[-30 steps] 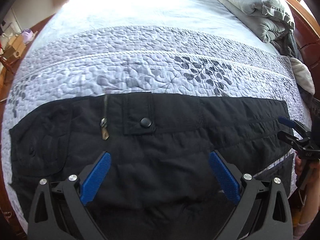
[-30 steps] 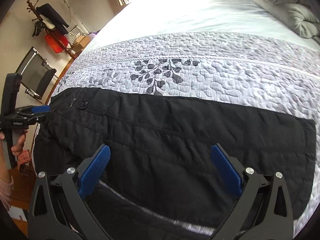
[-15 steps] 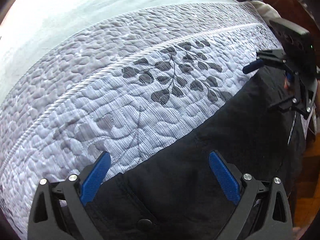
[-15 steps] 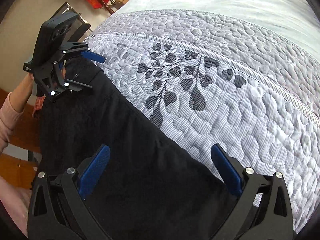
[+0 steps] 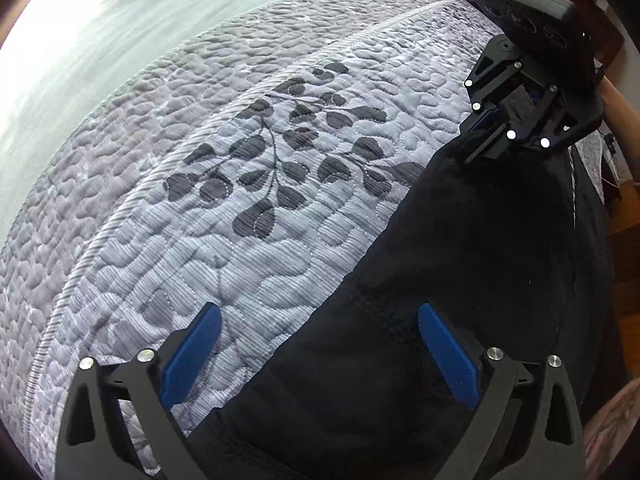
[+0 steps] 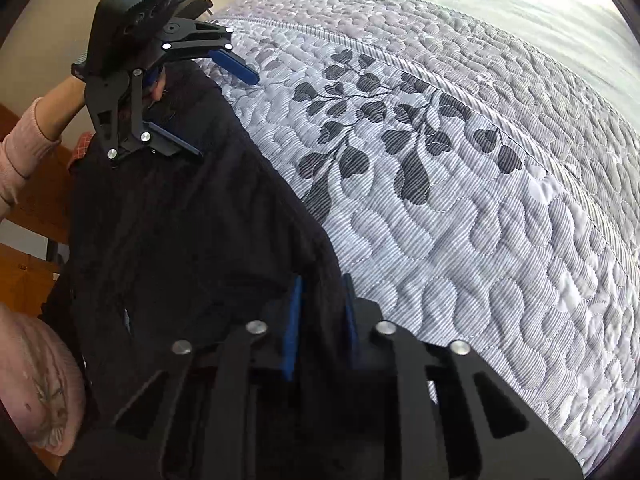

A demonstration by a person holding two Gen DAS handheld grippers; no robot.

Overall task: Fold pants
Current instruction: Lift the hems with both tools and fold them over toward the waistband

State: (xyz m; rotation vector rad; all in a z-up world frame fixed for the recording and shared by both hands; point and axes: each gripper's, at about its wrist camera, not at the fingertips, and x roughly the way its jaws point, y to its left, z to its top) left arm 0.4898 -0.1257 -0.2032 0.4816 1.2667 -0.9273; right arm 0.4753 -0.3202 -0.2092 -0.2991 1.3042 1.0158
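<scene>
Pants (image 6: 180,240) are lying black and flat along the near edge of the quilted bedspread (image 6: 460,200), stretching between the two sets of tongs. Right tongs (image 6: 320,320) are pinching the far edge of the fabric, blue pads pressed together with the cloth bunching up between them. Left tongs (image 5: 320,352) are hanging spread wide right over the other end, one pad (image 5: 192,352) hovering above the bedspread, the other above the pants, edge running between them.
</scene>
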